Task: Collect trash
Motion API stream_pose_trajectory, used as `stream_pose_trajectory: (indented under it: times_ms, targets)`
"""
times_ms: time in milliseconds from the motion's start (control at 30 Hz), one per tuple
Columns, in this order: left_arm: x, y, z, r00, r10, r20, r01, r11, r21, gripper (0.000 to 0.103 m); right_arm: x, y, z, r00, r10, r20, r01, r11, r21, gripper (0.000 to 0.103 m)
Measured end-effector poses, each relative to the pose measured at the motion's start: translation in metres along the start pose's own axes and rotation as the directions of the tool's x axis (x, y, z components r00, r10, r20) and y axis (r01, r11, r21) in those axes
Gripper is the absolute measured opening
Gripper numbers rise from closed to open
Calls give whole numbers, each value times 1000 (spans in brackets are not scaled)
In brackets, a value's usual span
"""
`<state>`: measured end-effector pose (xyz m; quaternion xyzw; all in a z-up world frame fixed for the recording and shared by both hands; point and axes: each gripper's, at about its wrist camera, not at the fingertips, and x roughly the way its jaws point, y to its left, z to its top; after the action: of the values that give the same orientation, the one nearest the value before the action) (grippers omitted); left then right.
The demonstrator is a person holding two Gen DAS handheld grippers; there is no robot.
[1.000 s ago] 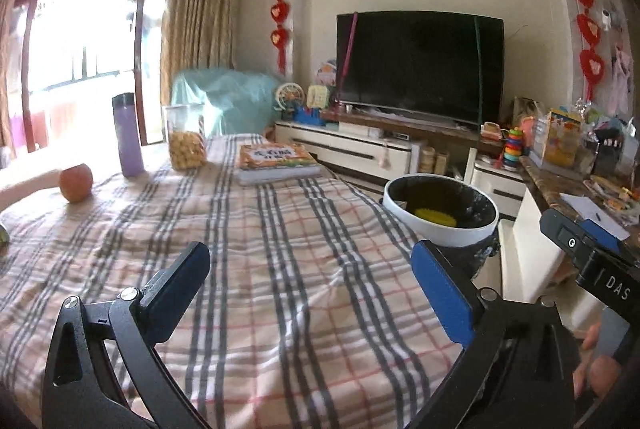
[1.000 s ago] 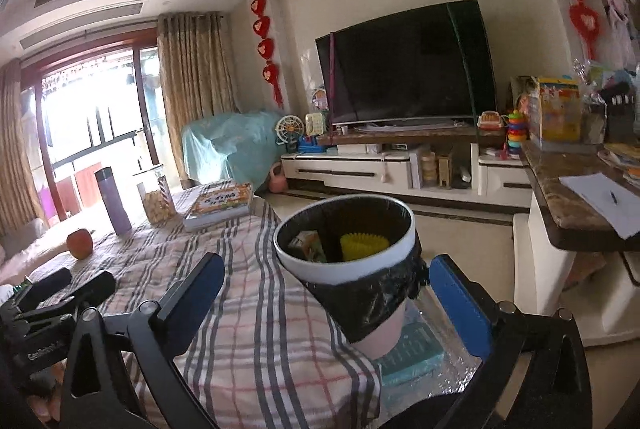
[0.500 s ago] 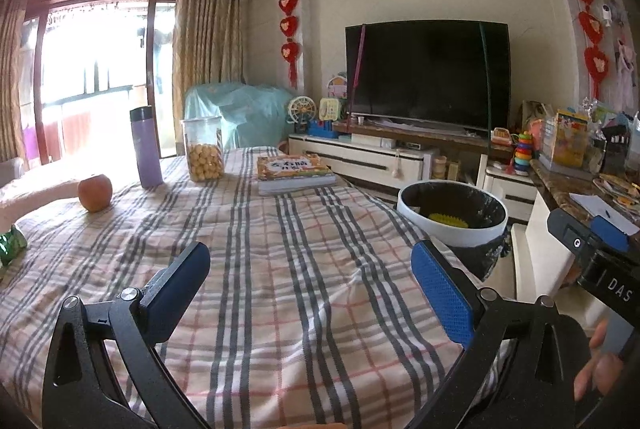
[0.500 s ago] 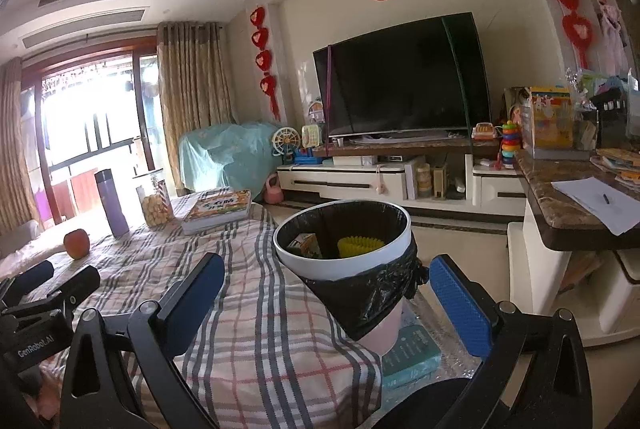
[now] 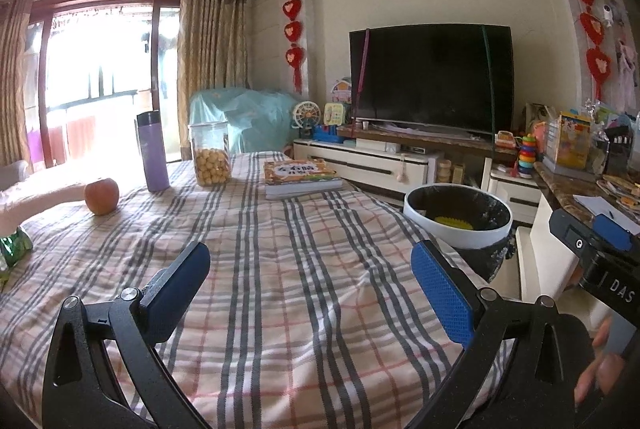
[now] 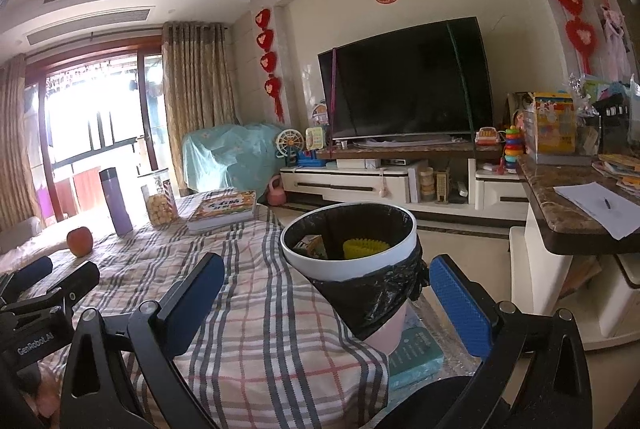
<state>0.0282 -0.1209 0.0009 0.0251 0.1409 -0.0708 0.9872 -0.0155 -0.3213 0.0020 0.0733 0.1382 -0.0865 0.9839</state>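
A white trash bin [image 6: 348, 261] with a black liner stands beside the table's right edge; it also shows in the left wrist view [image 5: 458, 217]. Inside lie a yellow fluted cup [image 6: 366, 247] and a small printed carton [image 6: 312, 247]. A green snack wrapper [image 5: 12, 245] lies at the table's far left edge. My left gripper [image 5: 308, 289] is open and empty above the plaid tablecloth [image 5: 280, 269]. My right gripper [image 6: 324, 305] is open and empty, just in front of the bin.
An apple [image 5: 102, 195], a purple flask [image 5: 153, 151], a jar of snack balls [image 5: 210, 159] and a book [image 5: 300, 177] stand at the table's far end. A marble counter [image 6: 568, 205] with papers is at the right. A TV [image 6: 408, 95] stands behind.
Both grippers have risen and tilted up a little, so the table and bin sit lower in view. The green wrapper has come into the left wrist view.
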Motion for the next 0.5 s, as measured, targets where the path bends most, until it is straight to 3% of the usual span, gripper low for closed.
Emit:
stream_pose_trajectory:
  times_ms: [500]
  targets:
    - [-4,-1,1,1000,-5,7,5,1000,4,103,1,3,-1,1000,12,-5,-12,1000,-1,103]
